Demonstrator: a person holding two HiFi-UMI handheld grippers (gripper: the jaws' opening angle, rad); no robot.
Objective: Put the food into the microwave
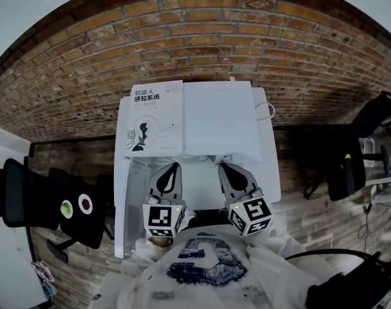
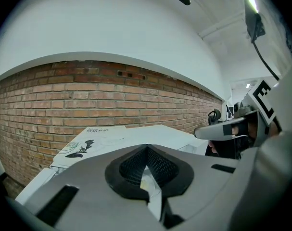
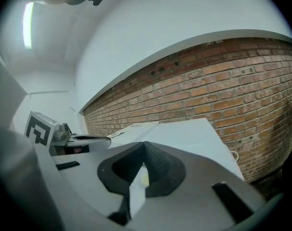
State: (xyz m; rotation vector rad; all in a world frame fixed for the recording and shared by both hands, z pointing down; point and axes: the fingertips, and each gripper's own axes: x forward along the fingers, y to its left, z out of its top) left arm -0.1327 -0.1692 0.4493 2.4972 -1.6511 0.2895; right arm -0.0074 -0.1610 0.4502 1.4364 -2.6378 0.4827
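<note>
A white box-shaped appliance, seen from above, stands against the brick wall; its door side is hidden. A white book with black print lies on the left of its top, and shows again as the book and the book in the gripper views. No food is in sight. My left gripper and right gripper hang side by side close to my chest, just in front of the appliance, both pointing at it. Both are shut with nothing between the jaws: left gripper, right gripper.
A brick wall rises behind the appliance. A white cable loops off its right edge. Black office chairs stand at the left and another dark chair at the right. A narrow white surface runs under the grippers.
</note>
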